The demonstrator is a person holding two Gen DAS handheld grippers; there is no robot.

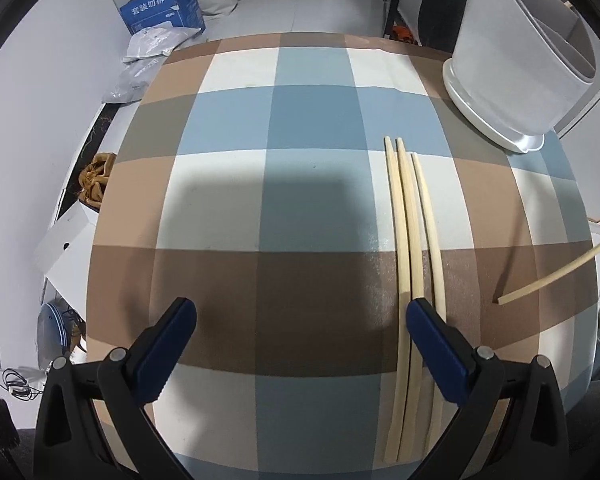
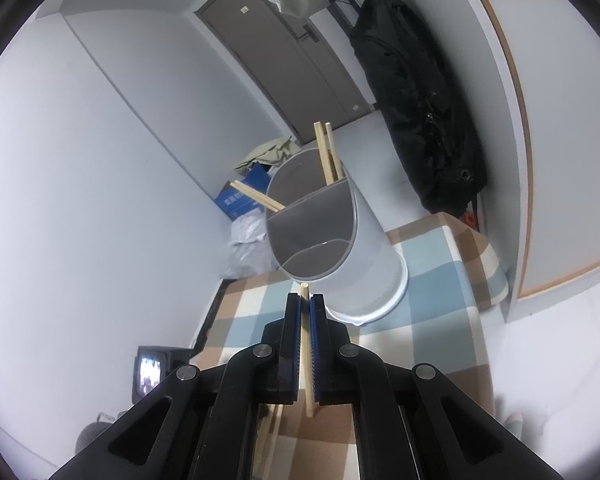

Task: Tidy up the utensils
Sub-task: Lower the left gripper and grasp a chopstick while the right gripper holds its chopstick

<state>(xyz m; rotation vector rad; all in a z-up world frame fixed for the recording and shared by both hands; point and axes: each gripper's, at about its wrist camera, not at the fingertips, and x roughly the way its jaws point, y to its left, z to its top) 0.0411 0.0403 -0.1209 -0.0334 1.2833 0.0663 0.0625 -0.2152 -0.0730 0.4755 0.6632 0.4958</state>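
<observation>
Three pale wooden chopsticks (image 1: pixel 410 248) lie side by side on the checked tablecloth (image 1: pixel 260 184). My left gripper (image 1: pixel 300 312) hangs open above the cloth, its right finger (image 1: pixel 432 340) over the chopsticks' near part. A white divided utensil holder (image 1: pixel 500 76) stands at the table's far right. In the right wrist view my right gripper (image 2: pixel 306 300) is shut on a single chopstick (image 2: pixel 307 344), whose end pokes up just before the holder (image 2: pixel 332 236). The held chopstick's other end (image 1: pixel 556 272) shows at the right in the left wrist view. Several chopsticks (image 2: pixel 326 152) stand in the holder's back compartments.
A blue cardboard box (image 1: pixel 162 6) and plastic bags (image 1: pixel 148 52) lie on the floor beyond the table's far left edge. A black bag (image 2: pixel 420 100) hangs on the wall behind the holder. A small screen (image 2: pixel 152 372) glows on the floor to the left.
</observation>
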